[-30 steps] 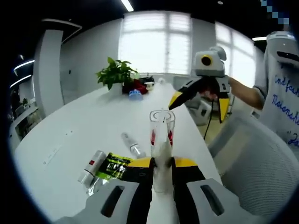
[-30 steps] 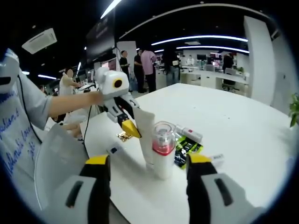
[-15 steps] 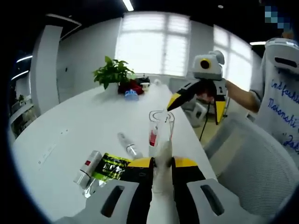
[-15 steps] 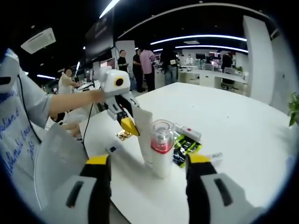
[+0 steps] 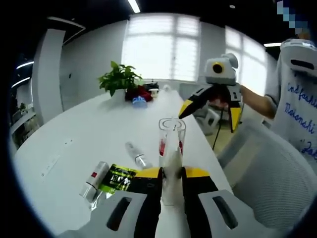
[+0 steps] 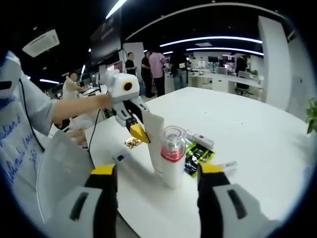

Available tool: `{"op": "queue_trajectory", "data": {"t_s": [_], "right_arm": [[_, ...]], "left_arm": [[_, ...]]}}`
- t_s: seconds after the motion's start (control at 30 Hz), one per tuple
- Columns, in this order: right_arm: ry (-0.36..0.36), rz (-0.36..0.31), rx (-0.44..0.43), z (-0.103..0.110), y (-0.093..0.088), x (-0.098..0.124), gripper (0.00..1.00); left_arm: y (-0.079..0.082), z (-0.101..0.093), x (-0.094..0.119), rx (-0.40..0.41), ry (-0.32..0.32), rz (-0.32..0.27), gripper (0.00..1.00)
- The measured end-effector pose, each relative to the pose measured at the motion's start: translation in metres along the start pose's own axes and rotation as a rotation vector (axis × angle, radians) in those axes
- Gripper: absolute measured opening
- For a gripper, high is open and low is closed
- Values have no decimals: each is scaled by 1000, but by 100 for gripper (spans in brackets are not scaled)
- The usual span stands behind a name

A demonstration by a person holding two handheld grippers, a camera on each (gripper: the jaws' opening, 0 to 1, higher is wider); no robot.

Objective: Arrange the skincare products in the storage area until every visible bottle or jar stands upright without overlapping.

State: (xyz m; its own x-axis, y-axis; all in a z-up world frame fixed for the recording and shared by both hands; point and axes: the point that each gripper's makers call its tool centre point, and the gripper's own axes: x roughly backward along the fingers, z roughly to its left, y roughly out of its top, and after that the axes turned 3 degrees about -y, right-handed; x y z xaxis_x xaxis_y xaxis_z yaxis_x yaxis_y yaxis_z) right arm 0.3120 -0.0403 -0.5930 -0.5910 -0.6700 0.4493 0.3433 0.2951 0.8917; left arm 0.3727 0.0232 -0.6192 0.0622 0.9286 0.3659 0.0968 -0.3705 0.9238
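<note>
The left gripper is clenching a white tube, holding it upright on the counter beside a clear-capped bottle. The right gripper is hovering released, short of the bottle. A silver can, green sachet and small vial are lying flat nearby.

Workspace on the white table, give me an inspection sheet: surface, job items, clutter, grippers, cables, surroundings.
Surface: white table, mostly bare.
Job's things: white tube held upright on the table; clear-capped bottle with a pink band standing beside it; silver tube and small clear vial lying flat; green-black sachet flat.
Clutter: small gold packet near the table edge.
Grippers: left gripper shut on the white tube; right gripper open, off the bottle.
Cables: black cable hanging from the right gripper.
Surroundings: potted plant, windows, white chair, people standing behind.
</note>
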Motion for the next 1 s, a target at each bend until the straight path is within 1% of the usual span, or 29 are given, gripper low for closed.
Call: {"op": "queue_trajectory", "data": {"t_s": [0.13, 0.27, 0.5, 0.6, 0.67, 0.77, 0.8, 0.9, 1.0], "right_arm": [[0, 0, 0, 0, 0, 0, 66], [1, -1, 0, -2, 0, 0, 66], [7, 0, 4, -2, 1, -1, 67], [12, 1, 8, -1, 1, -3, 68], [16, 0, 10, 0, 2, -3, 67], [20, -2, 11, 1, 2, -3, 67], [20, -3, 11, 1, 2, -3, 67], [19, 0, 8, 1, 0, -1, 67], [16, 3, 5, -1, -3, 0, 67]], "left_arm": [[1, 1, 1, -5, 7, -2, 12], [4, -2, 1, -13, 14, -6, 14], [5, -7, 1, -23, 28, 5, 18], [6, -9, 1, -31, 35, 8, 18], [3, -8, -1, -28, 44, 21, 19], [-4, -13, -7, -19, 38, 48, 19], [-8, -14, -10, -23, 46, 58, 19], [-14, -15, -14, -7, 64, 64, 21], [-25, -16, -19, 9, 79, 72, 23]]}}
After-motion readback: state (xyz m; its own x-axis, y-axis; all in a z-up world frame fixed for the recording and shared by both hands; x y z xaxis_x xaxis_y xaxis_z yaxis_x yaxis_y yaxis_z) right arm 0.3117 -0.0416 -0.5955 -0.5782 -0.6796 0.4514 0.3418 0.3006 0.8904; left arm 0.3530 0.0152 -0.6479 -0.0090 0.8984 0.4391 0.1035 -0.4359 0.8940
